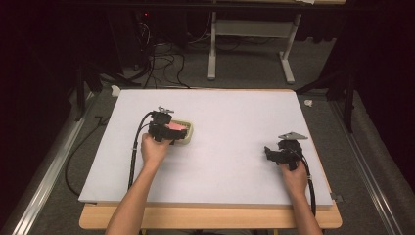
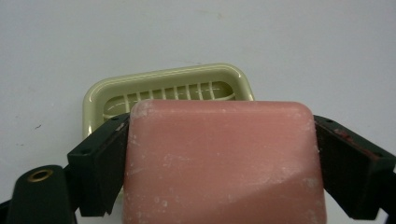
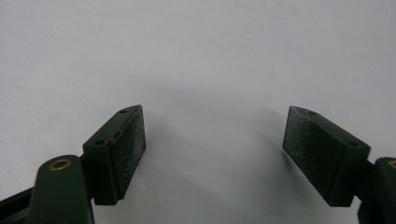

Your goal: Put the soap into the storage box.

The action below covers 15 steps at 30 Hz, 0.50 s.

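Left gripper (image 2: pixel 219 154): fingers clamped on pink soap bar (image 2: pixel 223 163), one finger on each side face. Soap held just above and partly over cream soap dish (image 2: pixel 98 95); dish has slotted floor, sits on white desk (image 1: pixel 235 117), left of centre. In high view, soap (image 1: pixel 177 126) over dish (image 1: pixel 188 133) at left gripper (image 1: pixel 169 132); touching or not, cannot tell.

Right gripper (image 3: pixel 215 149): fingers wide apart, holding nothing, bare desk surface between them. In high view right gripper (image 1: pixel 274 152) near right side of desk, well apart from dish.
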{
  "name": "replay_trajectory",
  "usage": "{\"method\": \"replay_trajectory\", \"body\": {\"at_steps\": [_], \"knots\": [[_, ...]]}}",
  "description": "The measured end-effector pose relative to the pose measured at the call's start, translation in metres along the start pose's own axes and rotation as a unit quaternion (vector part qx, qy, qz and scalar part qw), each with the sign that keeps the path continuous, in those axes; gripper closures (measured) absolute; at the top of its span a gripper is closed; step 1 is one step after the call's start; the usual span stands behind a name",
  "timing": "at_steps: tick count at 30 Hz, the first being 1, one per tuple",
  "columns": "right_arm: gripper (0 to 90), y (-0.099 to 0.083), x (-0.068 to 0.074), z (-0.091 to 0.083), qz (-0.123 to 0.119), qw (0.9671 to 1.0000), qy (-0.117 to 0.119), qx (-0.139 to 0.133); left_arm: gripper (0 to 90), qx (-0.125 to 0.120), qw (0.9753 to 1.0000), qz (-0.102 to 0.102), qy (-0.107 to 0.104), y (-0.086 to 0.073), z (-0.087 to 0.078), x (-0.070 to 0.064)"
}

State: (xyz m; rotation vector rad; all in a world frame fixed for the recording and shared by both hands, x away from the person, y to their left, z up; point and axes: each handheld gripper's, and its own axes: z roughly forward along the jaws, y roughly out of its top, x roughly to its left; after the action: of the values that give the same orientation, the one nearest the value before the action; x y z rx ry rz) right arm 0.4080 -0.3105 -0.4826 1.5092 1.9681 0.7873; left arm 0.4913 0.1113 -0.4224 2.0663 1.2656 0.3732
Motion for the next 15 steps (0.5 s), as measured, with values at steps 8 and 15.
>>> {"method": "replay_trajectory", "body": {"at_steps": [8, 15], "knots": [[21.8, 0.0, 0.0, 0.0, 0.0, 1.0, 0.0, 0.0, 14.1, 0.01, 0.9995, -0.01, 0.027, -0.001, 0.015, 0.005], [21.9, 0.0, 0.0, 0.0, -0.002, 1.0, 0.001, 0.001, 14.1, 0.011, 0.9993, -0.01, 0.034, 0.005, 0.02, 0.005]]}}
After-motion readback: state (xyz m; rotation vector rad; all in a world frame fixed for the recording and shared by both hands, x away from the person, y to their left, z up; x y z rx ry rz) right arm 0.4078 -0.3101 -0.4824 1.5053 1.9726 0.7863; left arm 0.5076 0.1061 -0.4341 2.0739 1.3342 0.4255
